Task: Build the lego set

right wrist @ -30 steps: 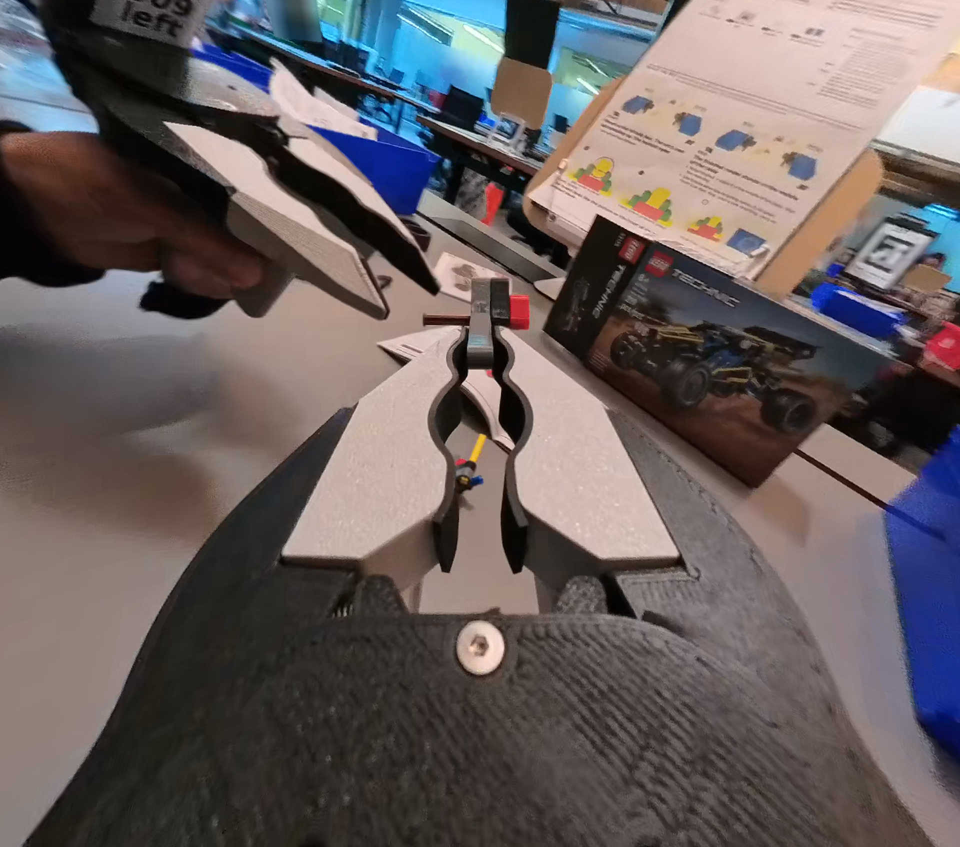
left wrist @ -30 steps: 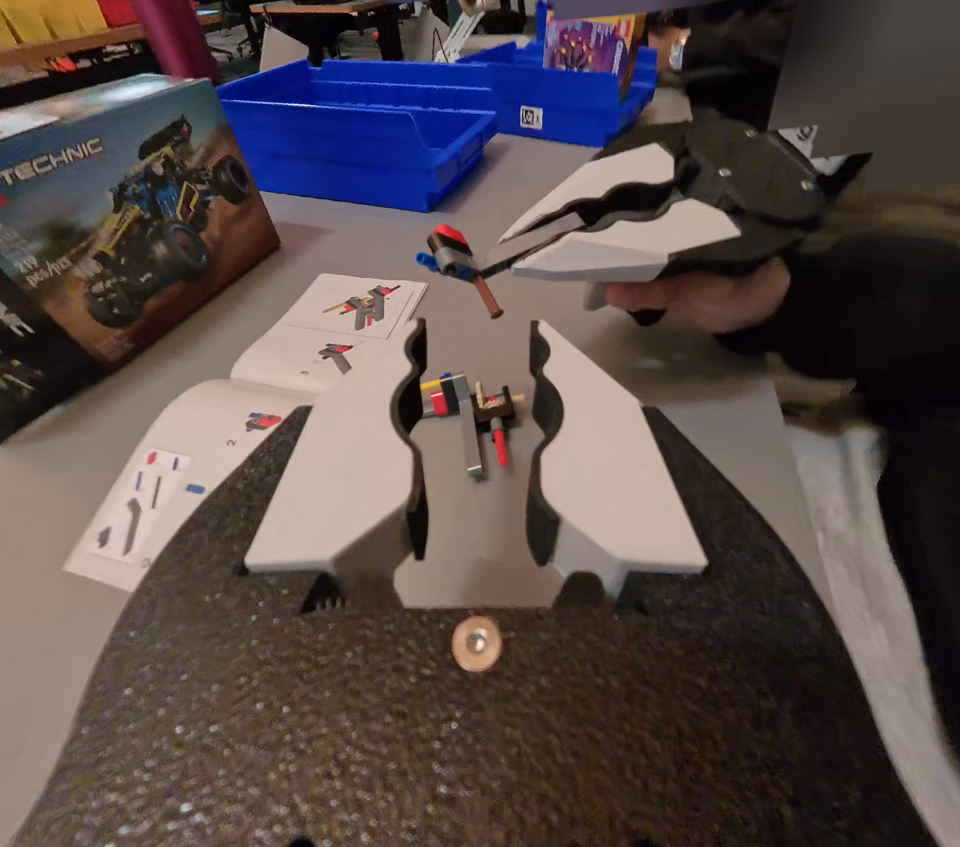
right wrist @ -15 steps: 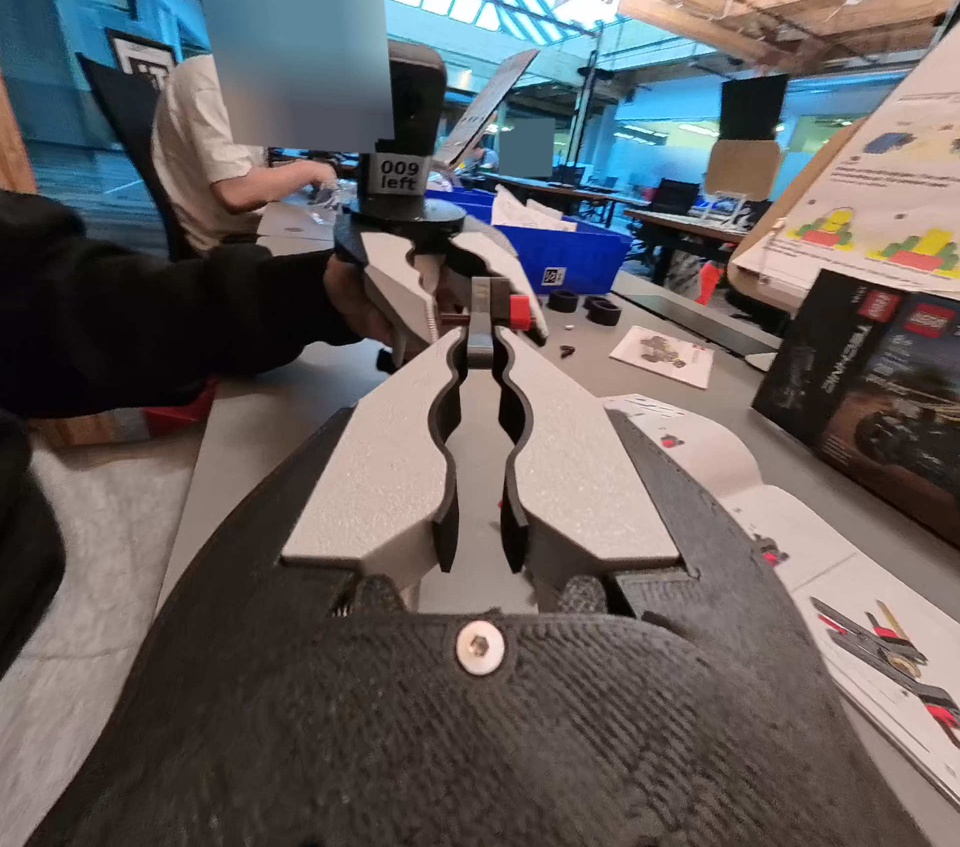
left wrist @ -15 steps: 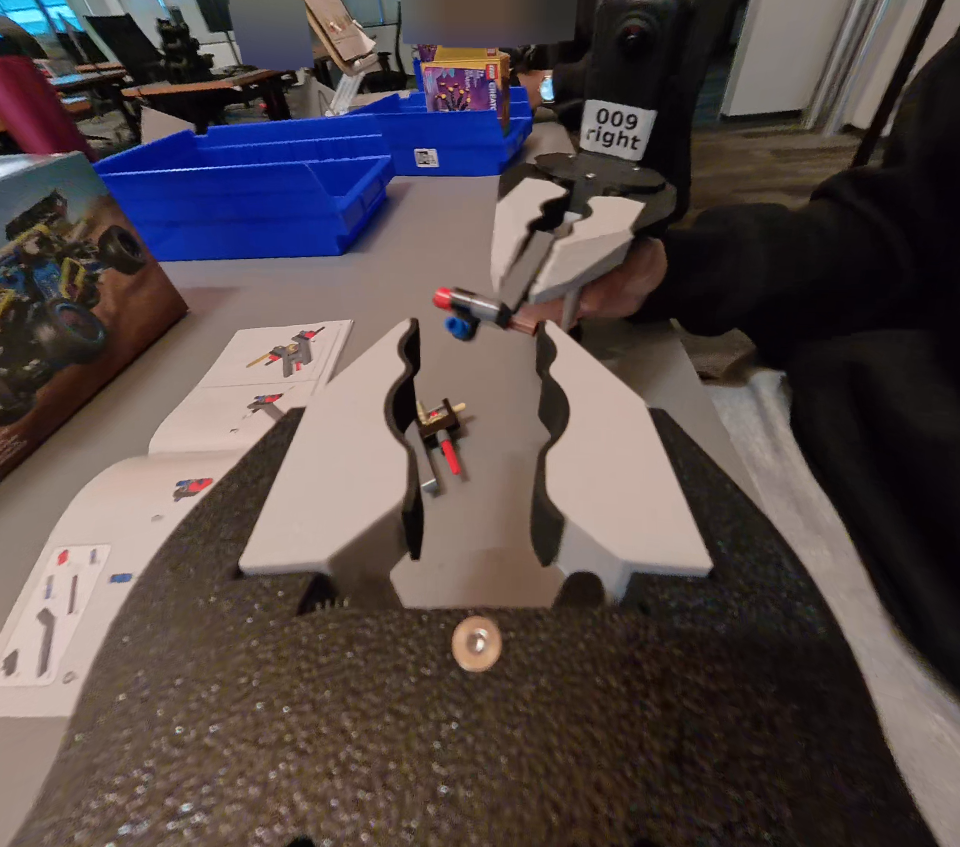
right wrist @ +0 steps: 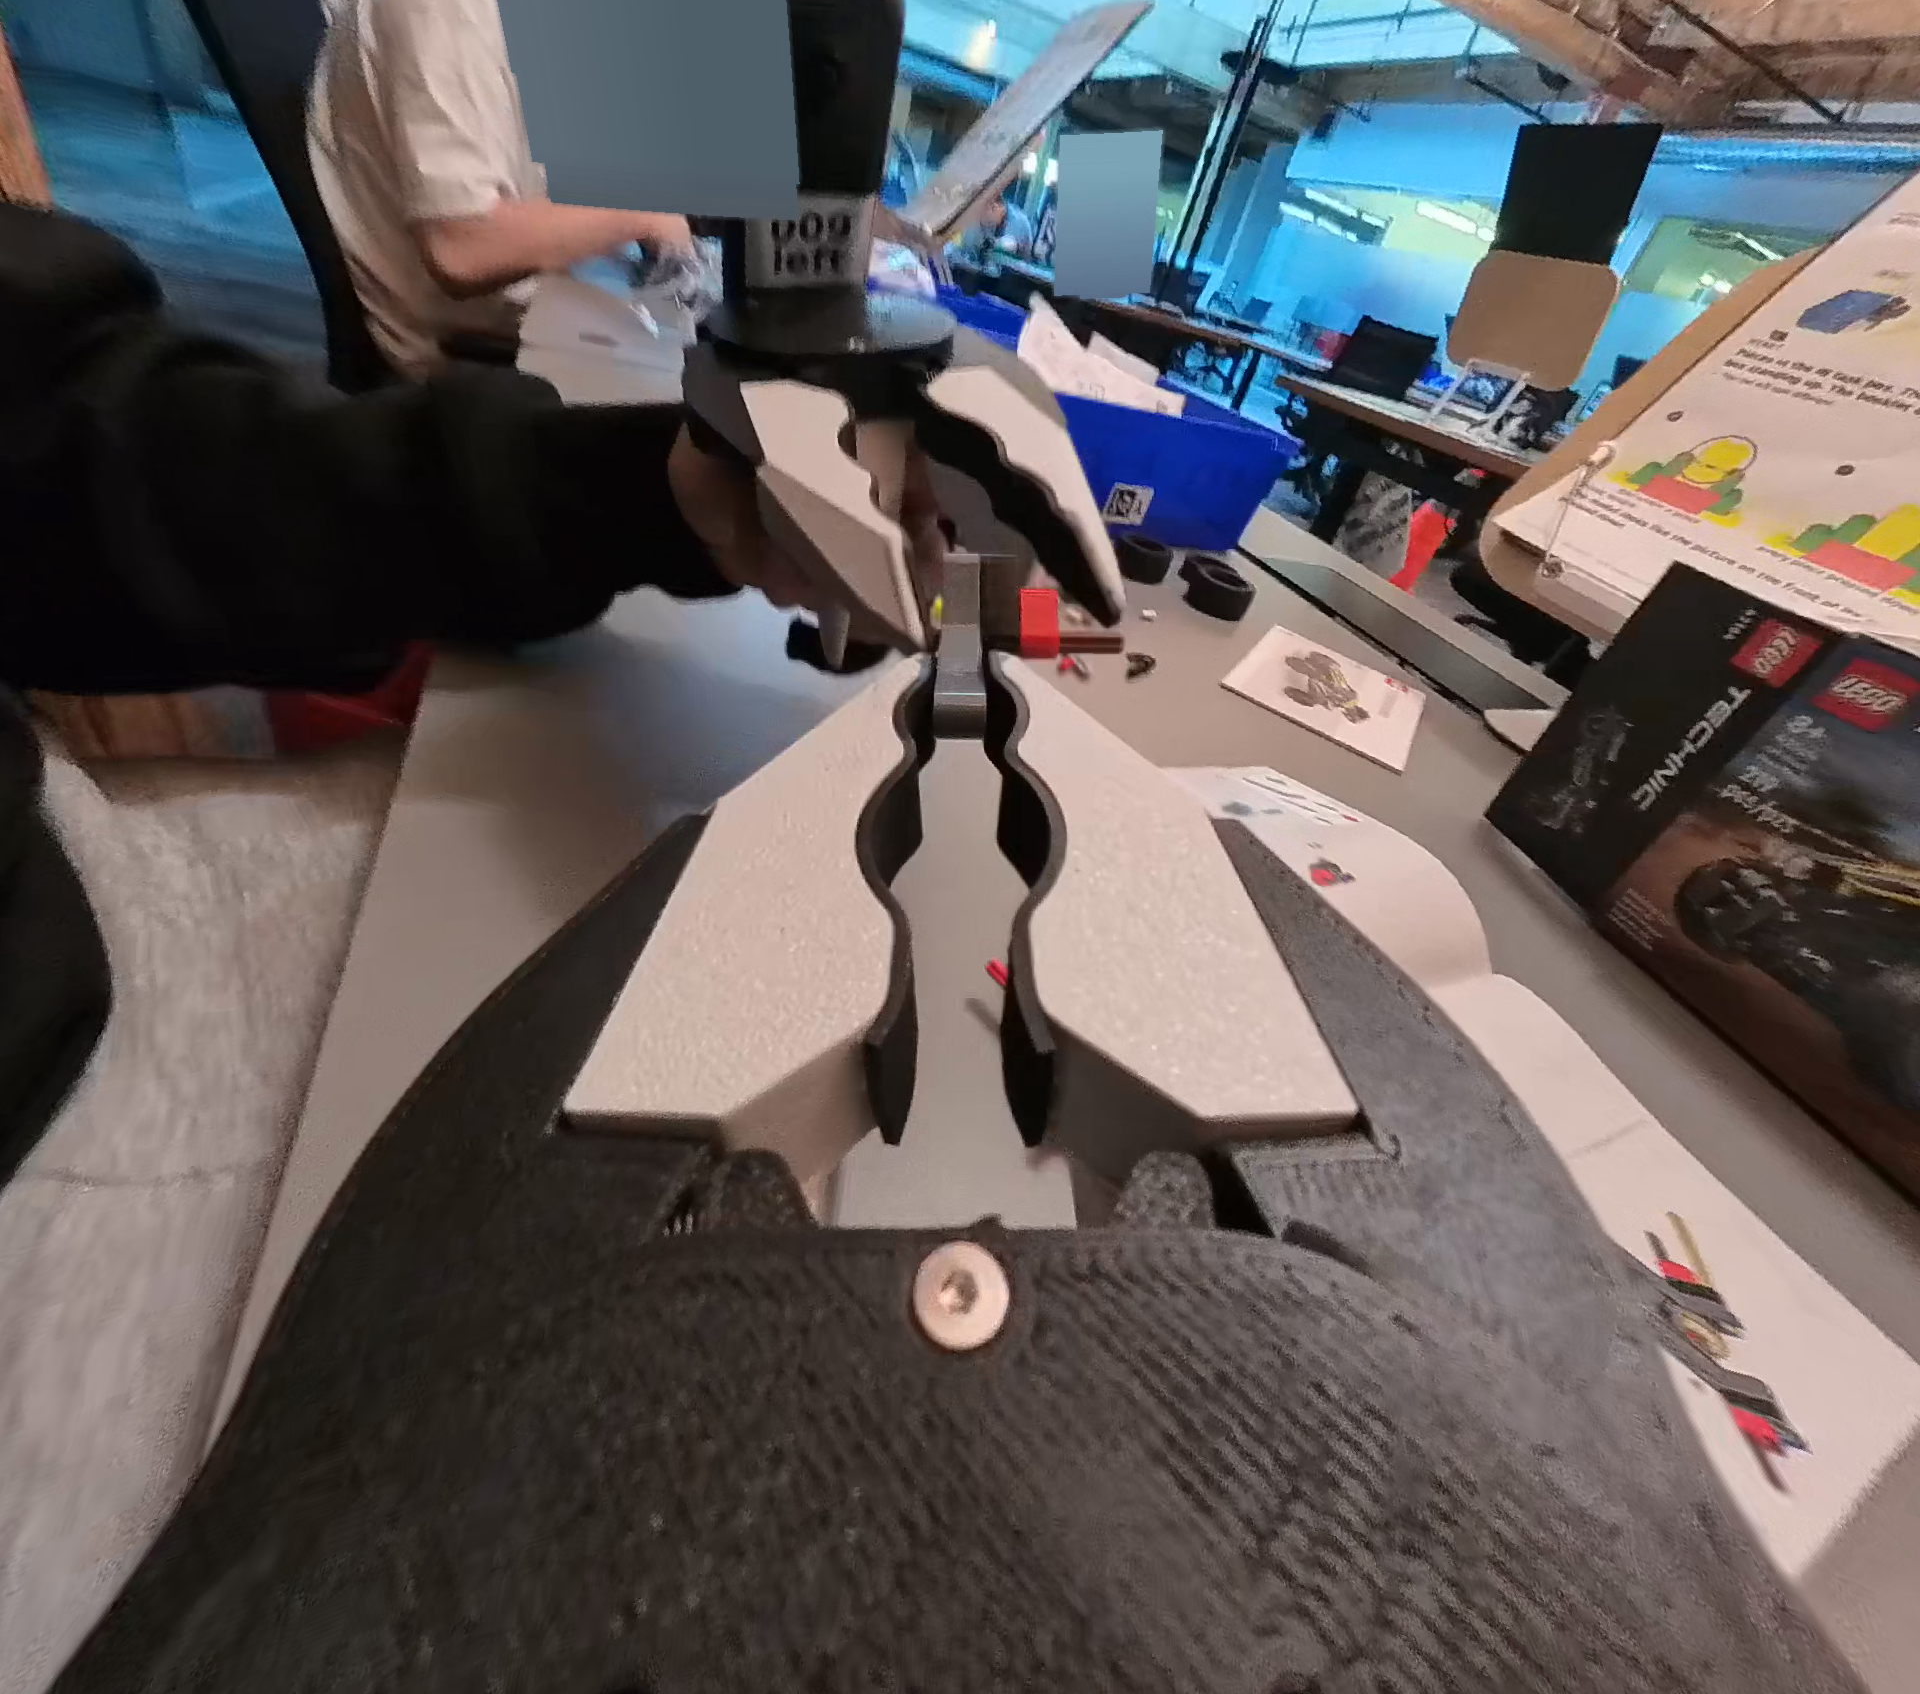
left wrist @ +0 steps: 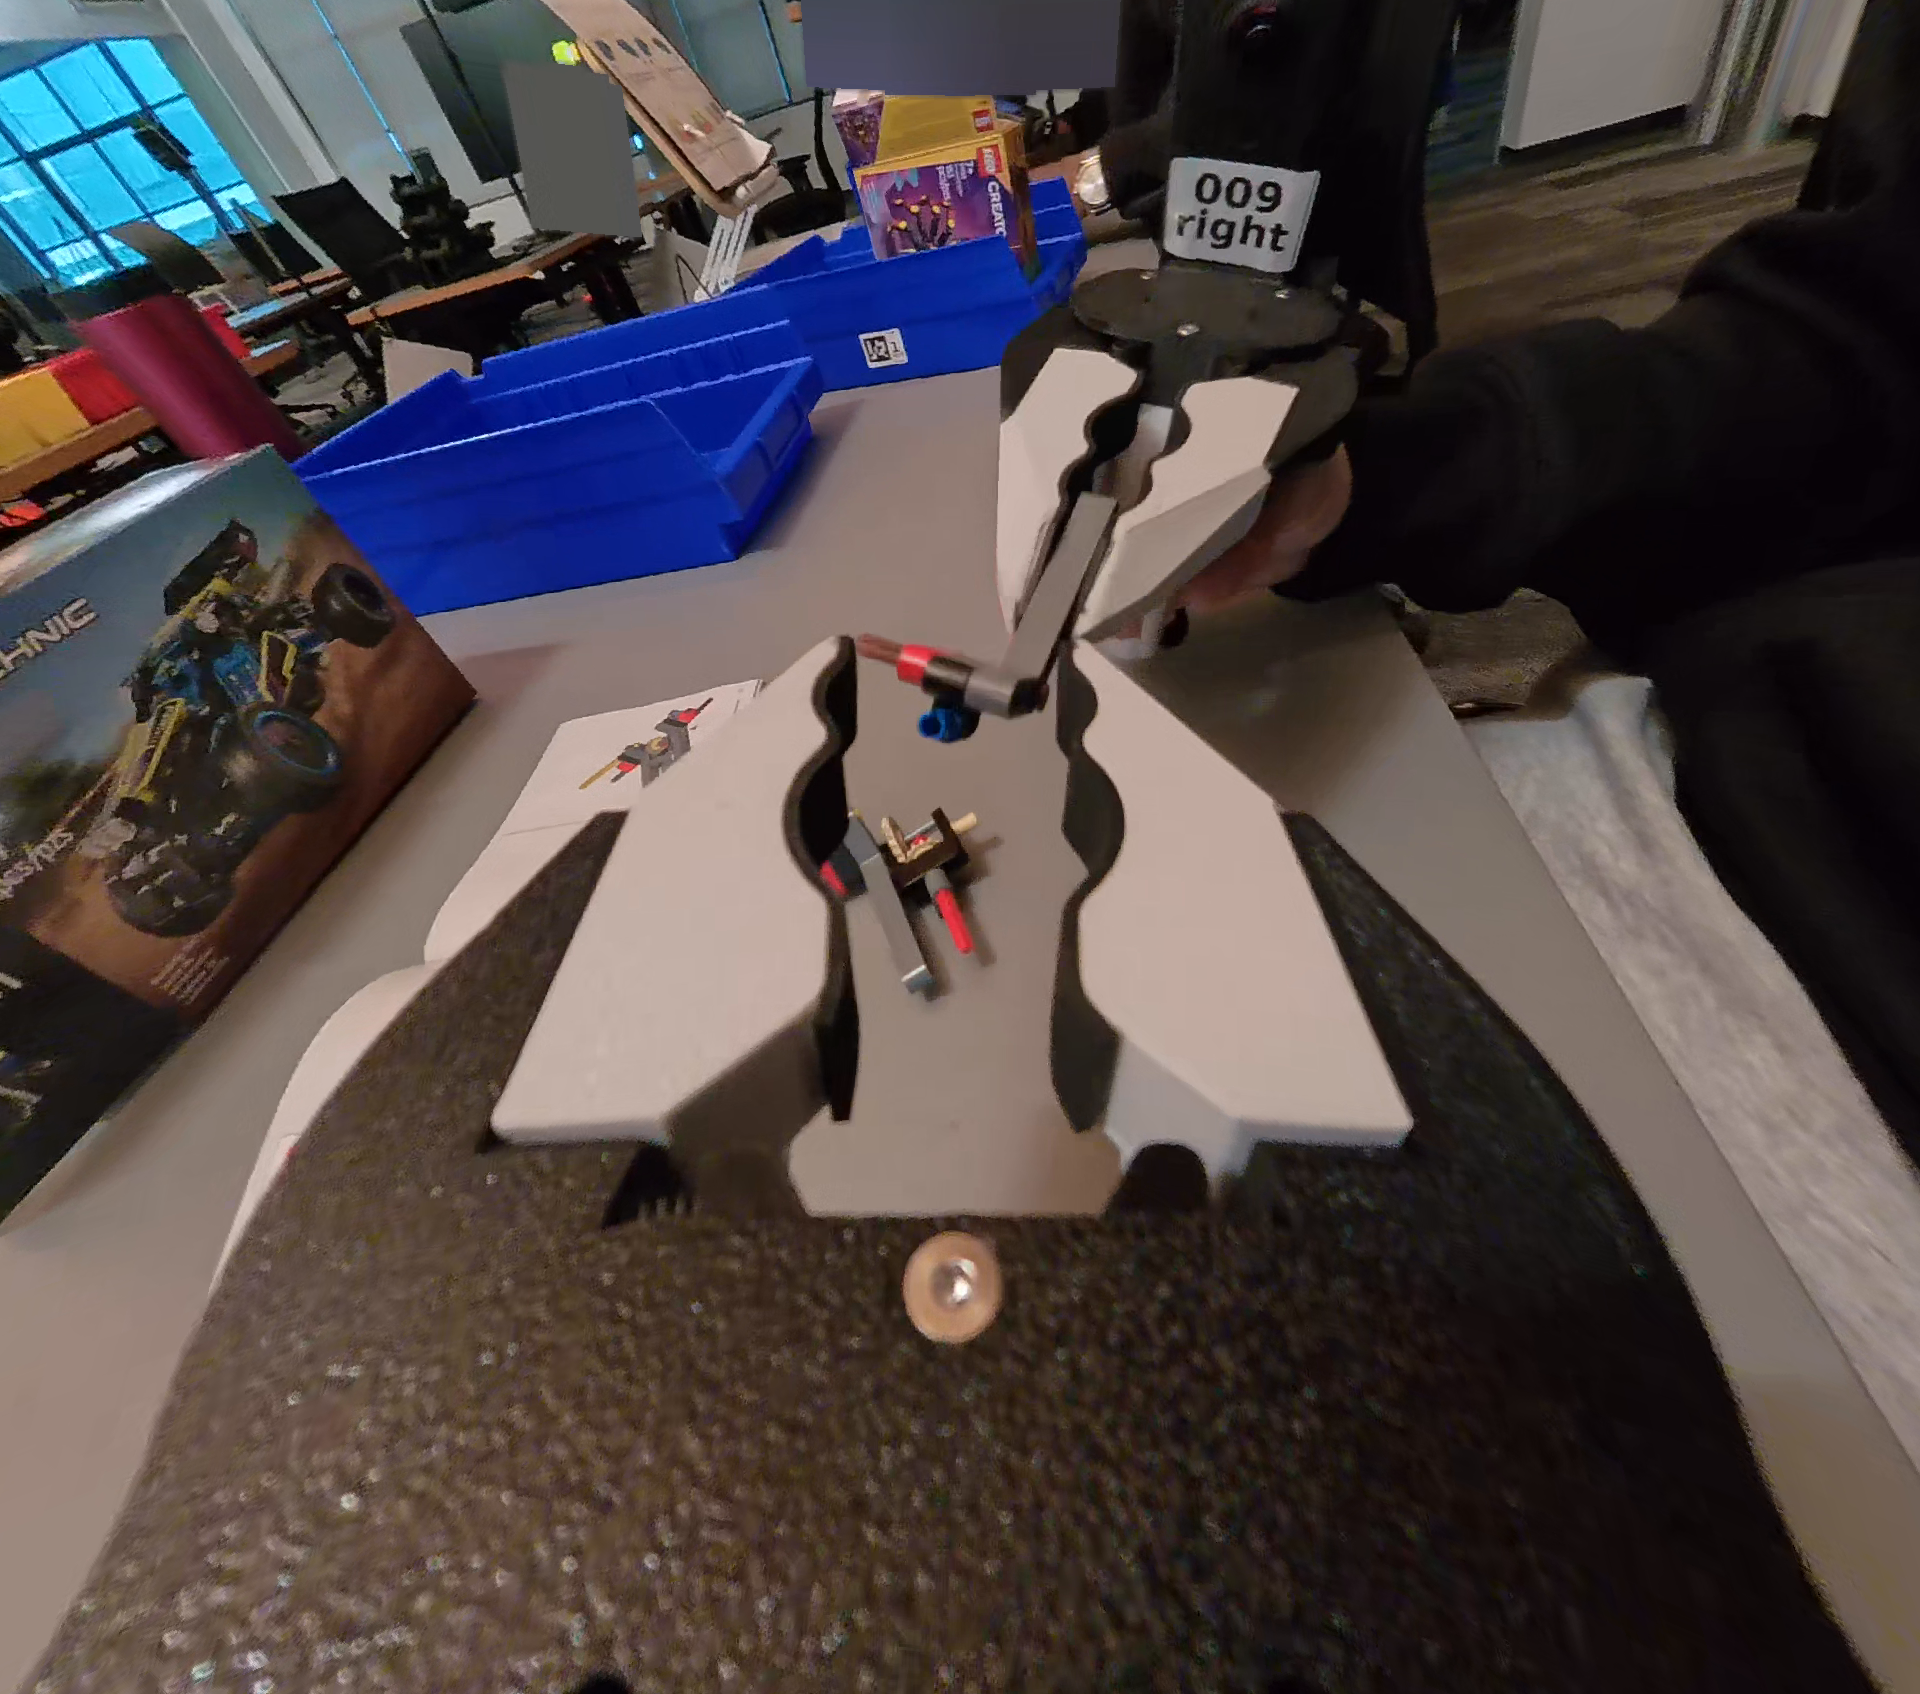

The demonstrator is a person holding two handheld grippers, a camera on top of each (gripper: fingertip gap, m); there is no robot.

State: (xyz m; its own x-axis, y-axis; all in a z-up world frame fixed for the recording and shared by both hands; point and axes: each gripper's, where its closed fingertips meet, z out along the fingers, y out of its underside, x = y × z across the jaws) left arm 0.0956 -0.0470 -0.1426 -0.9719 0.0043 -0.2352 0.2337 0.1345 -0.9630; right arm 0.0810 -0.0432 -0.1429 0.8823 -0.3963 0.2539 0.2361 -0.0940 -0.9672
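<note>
lego box (left wrist: 197,740) cut off at the left edge; instruction booklet (left wrist: 644,761) partly hidden.

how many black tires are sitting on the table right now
2: two black tires lie side by side on the table, beyond the left hand-held gripper. Others may be hidden.

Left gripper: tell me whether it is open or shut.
Open. The left gripper has its fingers spread wide with nothing between them; the small assembly lies on the table below.

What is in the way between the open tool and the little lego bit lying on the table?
Nothing visible is in the way. The left tool is open, and the small lego assembly lies on bare table in line with the gap. The grey beam piece held by the right tool hangs farther back, above it.
</note>
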